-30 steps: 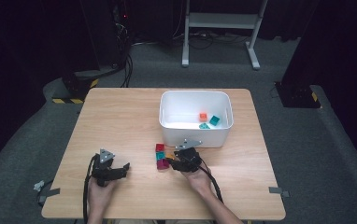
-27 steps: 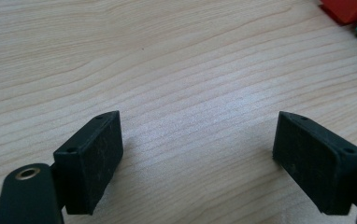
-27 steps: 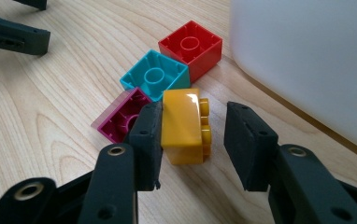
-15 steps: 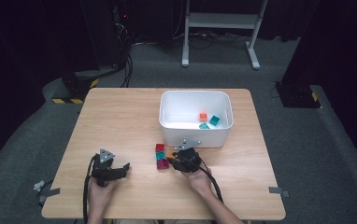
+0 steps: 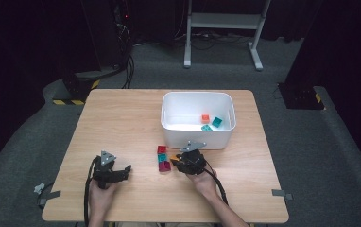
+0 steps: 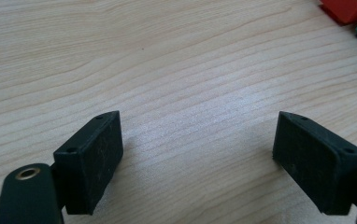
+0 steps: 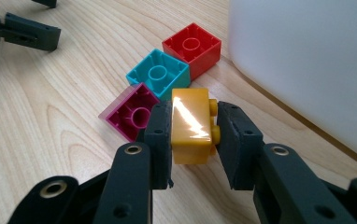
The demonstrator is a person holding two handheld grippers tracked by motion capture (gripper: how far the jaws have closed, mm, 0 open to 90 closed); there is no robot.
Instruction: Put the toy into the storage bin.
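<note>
Centrally, the right gripper [image 7: 191, 128] is clamped on a small glossy orange plastic building brick [image 7: 191, 125]: its jaws have just been closing, and both black pads now press the brick's flat sides, the studs turned toward one pad, so the block sits on edge just above the pale wooden tabletop [image 5: 122, 118]. This sideways grip probably suits a lift and drop into the white rectangular plastic bin [image 5: 197, 100] that stands just beside it. Immediately beyond the jaws lies a short row of three loose bricks, hollow undersides or studs upward: a magenta brick [image 7: 131, 111], a teal brick [image 7: 158, 73] and a red brick [image 7: 191, 46], each touching or nearly touching its neighbour, with the red one nearest the bin wall. Inside the bin rest a small orange block [image 5: 205, 118] and two teal pieces [image 5: 212, 124]. Farther off, the left gripper [image 6: 197, 154] hangs low over bare wood, jaws wide apart and holding nothing, apparently waiting its turn.
</note>
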